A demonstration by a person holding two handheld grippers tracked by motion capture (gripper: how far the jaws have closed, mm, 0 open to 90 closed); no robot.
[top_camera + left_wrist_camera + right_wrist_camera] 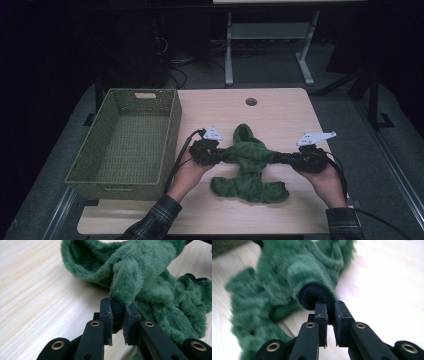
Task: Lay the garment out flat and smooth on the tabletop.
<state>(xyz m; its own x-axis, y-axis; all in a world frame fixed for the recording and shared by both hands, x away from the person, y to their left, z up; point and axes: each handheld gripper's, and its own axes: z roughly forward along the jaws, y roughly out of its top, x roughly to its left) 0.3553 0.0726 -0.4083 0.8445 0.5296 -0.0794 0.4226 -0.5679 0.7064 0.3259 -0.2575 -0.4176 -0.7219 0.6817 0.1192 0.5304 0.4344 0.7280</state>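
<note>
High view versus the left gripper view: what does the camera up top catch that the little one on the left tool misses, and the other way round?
High view: the green woven basket at the table's left, both of the person's hands, and the right gripper clamped on the garment's other sleeve.

Left gripper view: up close, the left gripper with its jaws pinched on a dark sleeve cuff.

Both: the fluffy green garment lying on the pale wooden tabletop.

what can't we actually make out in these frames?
- Green fleece garment: its kind and front are unreadable; crumpled in the high view.
- Sleeve cuff: motion blur in the right gripper view smears the fabric behind it.
- Cuff tip in the left gripper: hidden between the pads.
- Basket interior: near wall hides its front floor.
</note>
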